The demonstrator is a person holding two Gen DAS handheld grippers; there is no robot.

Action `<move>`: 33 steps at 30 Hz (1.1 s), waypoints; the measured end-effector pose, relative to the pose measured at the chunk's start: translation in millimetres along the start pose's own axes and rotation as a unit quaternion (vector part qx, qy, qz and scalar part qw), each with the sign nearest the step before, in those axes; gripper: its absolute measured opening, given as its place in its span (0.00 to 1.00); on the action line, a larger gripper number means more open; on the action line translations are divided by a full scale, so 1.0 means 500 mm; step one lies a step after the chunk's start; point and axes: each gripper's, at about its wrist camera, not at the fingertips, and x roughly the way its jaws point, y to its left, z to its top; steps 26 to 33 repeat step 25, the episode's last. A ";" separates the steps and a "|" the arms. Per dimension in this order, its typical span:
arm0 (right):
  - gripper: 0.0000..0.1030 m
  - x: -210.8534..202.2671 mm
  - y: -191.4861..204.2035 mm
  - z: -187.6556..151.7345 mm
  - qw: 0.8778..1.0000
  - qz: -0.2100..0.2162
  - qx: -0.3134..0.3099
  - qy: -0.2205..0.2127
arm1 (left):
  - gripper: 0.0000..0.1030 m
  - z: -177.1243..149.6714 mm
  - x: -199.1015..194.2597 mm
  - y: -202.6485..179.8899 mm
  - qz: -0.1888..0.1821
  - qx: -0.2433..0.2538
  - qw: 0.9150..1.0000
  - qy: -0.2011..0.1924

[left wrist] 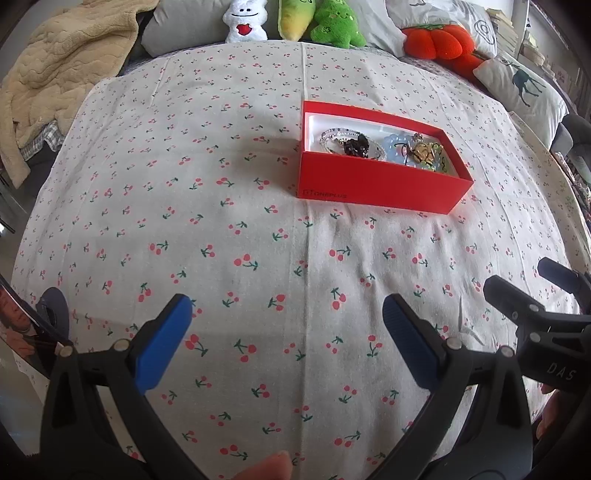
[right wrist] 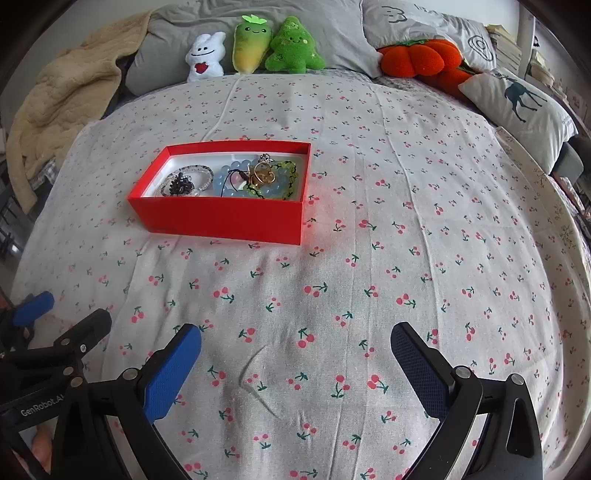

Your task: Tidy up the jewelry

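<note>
A red open box (left wrist: 376,184) (right wrist: 221,218) lies on a cherry-print cloth. Inside it are a clear bead bracelet (right wrist: 201,173), a dark beaded piece (right wrist: 181,184), blue bead bracelets (right wrist: 231,182), a green bead bracelet (right wrist: 286,177) and gold rings (right wrist: 264,175). My left gripper (left wrist: 286,314) is open and empty, well short of the box. My right gripper (right wrist: 295,339) is open and empty, near the front of the cloth, right of the box. Each gripper shows at the edge of the other's view, the right one (left wrist: 532,302) and the left one (right wrist: 62,325).
Plush toys (right wrist: 258,48), an orange plush pumpkin (right wrist: 417,59), grey pillows (right wrist: 424,22) and a deer-print pillow (right wrist: 517,99) line the far side. A beige blanket (right wrist: 62,99) lies at the far left. A wrinkle (right wrist: 255,373) creases the cloth near my right gripper.
</note>
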 end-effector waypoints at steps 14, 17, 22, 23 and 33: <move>1.00 -0.002 -0.001 -0.001 1.000 -0.001 0.000 0.000 | 0.99 0.000 -0.001 -0.002 0.009 0.005 1.000 -0.004; 1.00 -0.001 0.000 -0.001 1.000 0.000 -0.001 0.001 | 0.99 0.000 -0.002 -0.002 0.009 0.004 1.000 -0.004; 1.00 -0.002 0.000 -0.002 1.000 -0.001 0.000 -0.001 | 0.99 0.000 -0.004 -0.004 0.010 0.007 1.000 -0.005; 1.00 -0.002 0.000 -0.002 1.000 -0.002 0.000 -0.001 | 0.99 0.000 -0.005 -0.004 0.010 0.009 1.000 -0.005; 1.00 -0.002 -0.001 -0.002 1.000 -0.002 0.001 0.000 | 0.99 0.001 -0.006 -0.006 0.007 0.011 1.000 -0.005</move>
